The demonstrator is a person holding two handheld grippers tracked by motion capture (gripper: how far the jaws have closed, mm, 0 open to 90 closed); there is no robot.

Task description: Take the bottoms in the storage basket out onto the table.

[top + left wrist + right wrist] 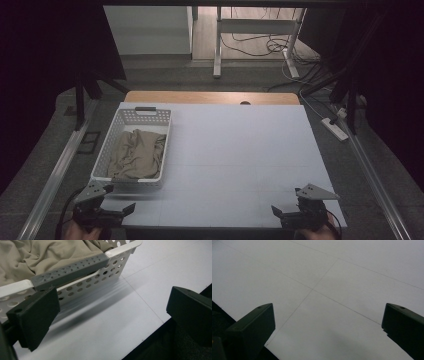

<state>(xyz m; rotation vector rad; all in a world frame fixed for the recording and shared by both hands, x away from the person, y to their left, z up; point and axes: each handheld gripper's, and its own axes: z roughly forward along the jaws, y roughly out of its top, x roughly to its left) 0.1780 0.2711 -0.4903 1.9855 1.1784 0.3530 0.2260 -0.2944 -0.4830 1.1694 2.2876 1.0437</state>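
High view: above my table (240, 150), facing forward. My left gripper view closes on the basket (82, 285); right, bare tabletop.

dim room; grey floor (45, 165), white desk frame (257, 27)

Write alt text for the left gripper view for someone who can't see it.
A white perforated basket with a grey handle holds crumpled beige cloth on a white table. The left claw is open, its black jaws wide apart just short of the basket.
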